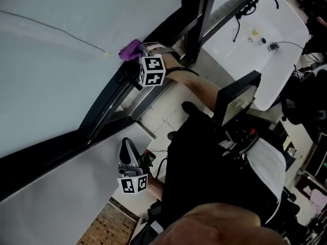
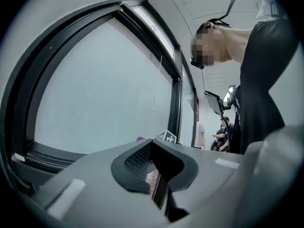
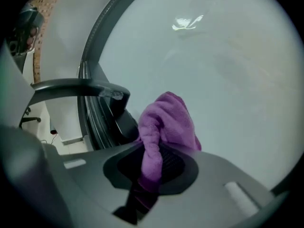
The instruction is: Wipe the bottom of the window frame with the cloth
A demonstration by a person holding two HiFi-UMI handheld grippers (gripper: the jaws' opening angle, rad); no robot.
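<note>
right gripper view: fingers (image 3: 179, 168) clamp purple cloth (image 3: 167, 123).

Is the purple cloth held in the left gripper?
No, the left gripper has its jaws together on nothing, while the purple cloth is clamped in the right gripper.

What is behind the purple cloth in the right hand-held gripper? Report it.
Behind the purple cloth, pinched in the right hand-held gripper, lies pale window glass; the dark window frame runs along its left. Whatever sits directly behind the cloth is covered by its folds.
</note>
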